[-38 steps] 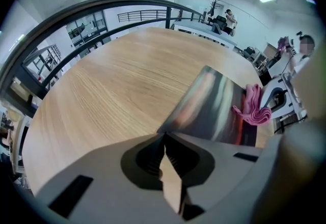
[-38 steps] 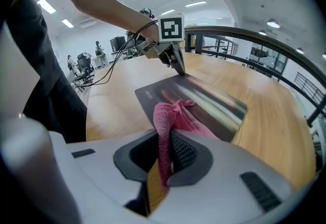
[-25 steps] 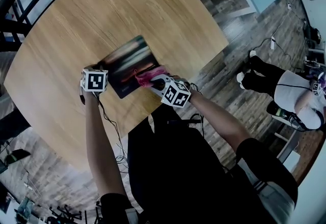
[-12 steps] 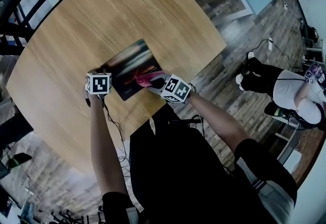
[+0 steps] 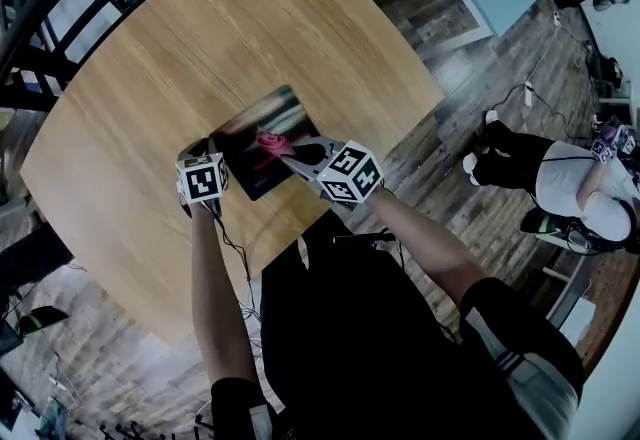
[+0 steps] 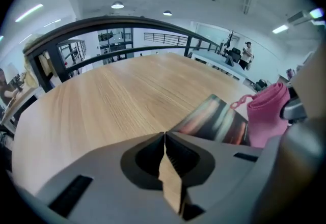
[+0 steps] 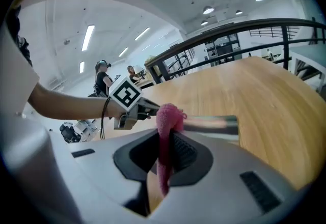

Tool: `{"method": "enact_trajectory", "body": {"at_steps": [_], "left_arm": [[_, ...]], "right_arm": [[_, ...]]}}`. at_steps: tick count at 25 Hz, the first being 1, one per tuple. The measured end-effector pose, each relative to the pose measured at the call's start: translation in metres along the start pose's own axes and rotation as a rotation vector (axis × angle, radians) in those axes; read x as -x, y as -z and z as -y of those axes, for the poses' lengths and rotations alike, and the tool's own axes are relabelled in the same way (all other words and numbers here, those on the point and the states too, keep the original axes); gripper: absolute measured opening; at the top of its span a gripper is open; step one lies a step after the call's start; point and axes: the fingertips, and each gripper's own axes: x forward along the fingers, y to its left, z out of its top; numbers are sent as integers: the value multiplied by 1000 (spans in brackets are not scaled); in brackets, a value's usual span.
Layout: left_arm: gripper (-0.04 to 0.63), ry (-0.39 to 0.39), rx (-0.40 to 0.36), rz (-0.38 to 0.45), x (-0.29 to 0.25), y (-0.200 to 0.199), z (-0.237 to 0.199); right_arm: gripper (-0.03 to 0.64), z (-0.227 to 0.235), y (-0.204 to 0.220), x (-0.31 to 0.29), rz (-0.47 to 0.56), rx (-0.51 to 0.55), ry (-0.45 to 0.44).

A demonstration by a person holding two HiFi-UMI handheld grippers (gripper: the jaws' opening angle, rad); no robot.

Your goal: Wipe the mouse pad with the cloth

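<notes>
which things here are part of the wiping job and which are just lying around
Job: pink cloth, pinched in the right claw; mouse pad; left claw, shut, empty.
Just around: wooden table; black railing; person on the floor.

The mouse pad (image 5: 250, 153) is a dark rectangle with a blurry reddish and greenish print, lying flat and turned at an angle on the wooden table (image 5: 150, 78), close to the near edge. The pink cloth (image 5: 271, 142) is bunched into a small wad with a little loop sticking out. It's pinched in the right gripper (image 5: 288, 154) and sits on the pad around its middle.
</notes>
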Motion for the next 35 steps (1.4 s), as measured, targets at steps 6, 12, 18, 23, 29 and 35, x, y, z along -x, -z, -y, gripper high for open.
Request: {"method": "enact_trajectory", "body": {"at_steps": [6, 12, 18, 23, 29, 35], "left_arm": [[26, 13, 165, 183, 58, -29, -3], [26, -14, 238, 396, 135, -63, 0], [26, -78, 278, 632, 219, -91, 1], [26, -166, 206, 762, 273, -95, 10], [26, -197, 202, 849, 306, -85, 24], [26, -190, 200, 928, 337, -88, 45]], "right_arm": [[54, -13, -54, 20, 144, 29, 63], [54, -30, -100, 46, 273, 22, 112], [54, -47, -141, 68, 376, 20, 165], [55, -68, -163, 81, 426, 76, 194], [55, -89, -162, 87, 466, 126, 196], [55, -92, -161, 97, 502, 120, 199]]}}
